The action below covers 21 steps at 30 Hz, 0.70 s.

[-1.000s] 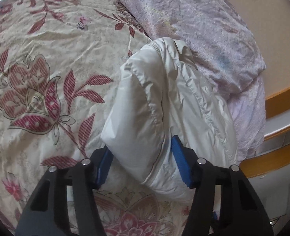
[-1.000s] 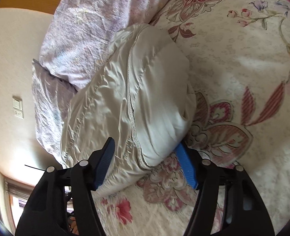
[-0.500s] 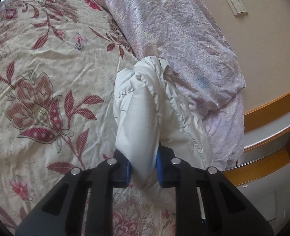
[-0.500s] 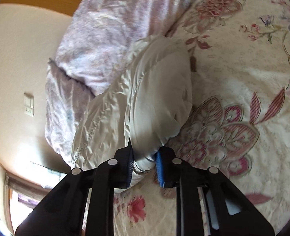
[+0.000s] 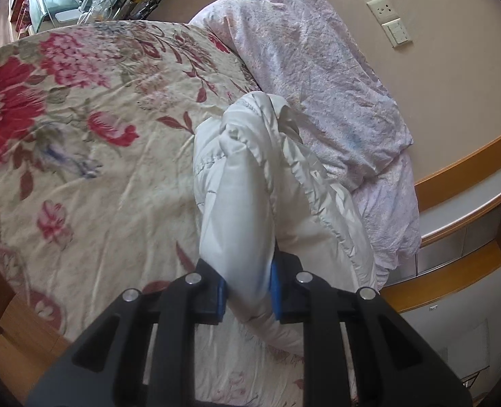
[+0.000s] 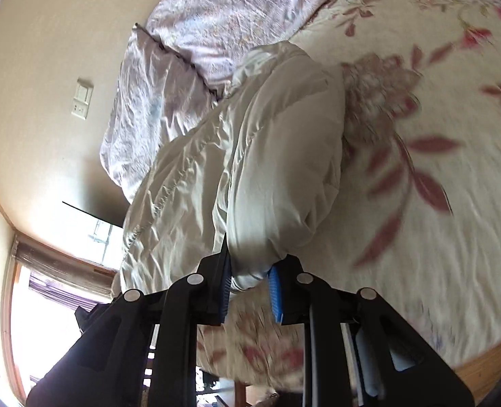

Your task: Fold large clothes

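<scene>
Left wrist view: left gripper [image 5: 247, 288] is squeezed tight on one end of the puffy white jacket [image 5: 250, 183]. Blue pads [image 5: 275, 285] press the cloth from both sides. Jacket stretches away in front of the gripper, w/ the flowery bed cover [image 5: 80, 142] to its left & a pink pillow [image 5: 321, 68] to its right, touching it.

Right wrist view: right gripper [image 6: 250, 291] pinches another end of the jacket [image 6: 277, 156], pads narrow w/ cloth between. Pillow [image 6: 162, 88] sits left of jacket, bed cover [image 6: 437, 203] right.
</scene>
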Motion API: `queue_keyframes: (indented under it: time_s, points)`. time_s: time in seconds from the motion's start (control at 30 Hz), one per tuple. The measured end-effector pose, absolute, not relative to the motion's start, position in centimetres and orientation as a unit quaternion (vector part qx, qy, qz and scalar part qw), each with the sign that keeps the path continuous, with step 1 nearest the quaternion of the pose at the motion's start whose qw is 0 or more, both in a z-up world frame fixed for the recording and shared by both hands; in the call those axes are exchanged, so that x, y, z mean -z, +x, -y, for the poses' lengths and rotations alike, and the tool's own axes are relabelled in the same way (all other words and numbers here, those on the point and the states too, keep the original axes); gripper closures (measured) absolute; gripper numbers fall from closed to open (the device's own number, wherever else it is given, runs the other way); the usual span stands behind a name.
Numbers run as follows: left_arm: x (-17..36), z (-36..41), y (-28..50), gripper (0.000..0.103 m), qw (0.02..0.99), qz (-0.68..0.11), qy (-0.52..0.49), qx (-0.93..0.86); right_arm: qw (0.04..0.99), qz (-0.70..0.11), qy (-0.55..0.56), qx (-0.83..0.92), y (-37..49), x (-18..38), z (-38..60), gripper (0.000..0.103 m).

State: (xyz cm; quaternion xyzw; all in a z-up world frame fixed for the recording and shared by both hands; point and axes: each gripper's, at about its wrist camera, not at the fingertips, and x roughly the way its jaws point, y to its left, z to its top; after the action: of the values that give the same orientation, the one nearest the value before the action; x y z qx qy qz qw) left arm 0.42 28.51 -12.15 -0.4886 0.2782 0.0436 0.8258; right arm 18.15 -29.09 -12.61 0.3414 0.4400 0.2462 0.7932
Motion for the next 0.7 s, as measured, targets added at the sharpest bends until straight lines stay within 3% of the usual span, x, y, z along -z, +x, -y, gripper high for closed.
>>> queue_keyframes:
  time_s: [0.13, 0.17, 0.2, 0.27, 0.33, 0.43, 0.7]
  points:
    - [12.2, -28.0, -0.7, 0.080, 0.836, -0.281, -0.468, -0.048, 0.813, -0.447, 0.296, -0.229, 16.5, 12.4, 28.5, 0.079]
    - [12.4, -28.0, -0.7, 0.078, 0.837, -0.283, -0.467, -0.050, 0.822, -0.447, 0.277, -0.219, 16.1, 12.1, 28.4, 0.070]
    - [12.5, -28.0, -0.7, 0.075, 0.836, -0.283, -0.468, -0.050, 0.836, -0.444, 0.251, -0.200, 15.7, 11.7, 28.3, 0.053]
    - [12.7, -27.9, -0.7, 0.064, 0.839, -0.284, -0.462, -0.052, 0.869, -0.425, 0.206, -0.149, 14.7, 10.6, 28.6, 0.039]
    - [12.6, -27.7, -0.7, 0.040, 0.845, -0.281, -0.452, -0.063, 0.901, -0.385, 0.171, -0.101, 13.6, 9.0, 29.1, 0.038]
    - [12.2, -27.2, -0.8, 0.028, 0.860, -0.273, -0.426, -0.071, 0.921, -0.351, 0.146, -0.088, 13.5, 7.0, 28.9, 0.038]
    - [12.7, -27.1, -0.4, 0.021, 0.852, -0.268, -0.445, -0.062, 0.923, -0.321, 0.070, -0.200, 16.0, 4.5, 17.7, 0.038]
